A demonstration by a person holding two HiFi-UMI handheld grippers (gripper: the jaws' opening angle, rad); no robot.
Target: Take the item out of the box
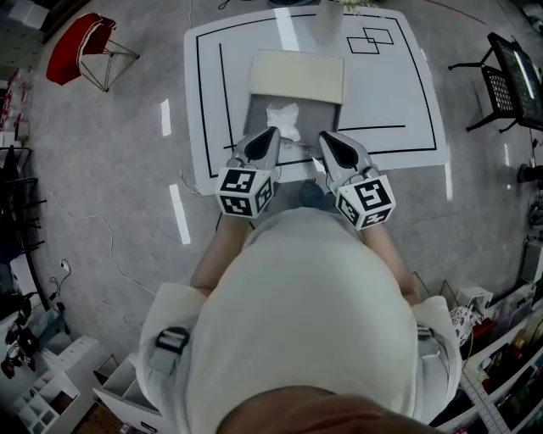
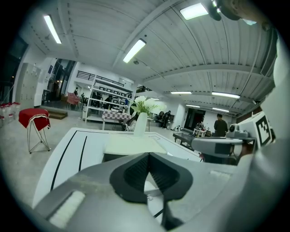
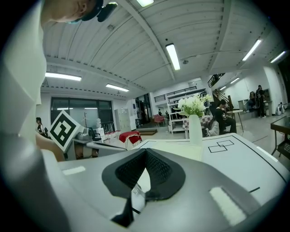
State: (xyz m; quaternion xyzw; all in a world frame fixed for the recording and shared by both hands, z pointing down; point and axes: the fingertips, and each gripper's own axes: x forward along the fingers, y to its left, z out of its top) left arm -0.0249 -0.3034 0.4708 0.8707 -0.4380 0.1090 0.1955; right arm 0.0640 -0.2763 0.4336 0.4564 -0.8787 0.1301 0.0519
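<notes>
Person's torso (image 1: 305,314) fills 6 o'clock. Table (image 1: 407,93) at 12 carries the open box (image 1: 297,76), with the crumpled white item (image 1: 283,120) inside. Left gripper (image 1: 271,133) and right gripper (image 1: 327,137) sit just short of it, jaws clenched on nothing. Likely risk: clenched jaws shove the item or box instead of gripping. Box walls and the vase (image 1: 327,17) behind crowd the lift; red stool (image 1: 81,47) at 10 stands well apart.
</notes>
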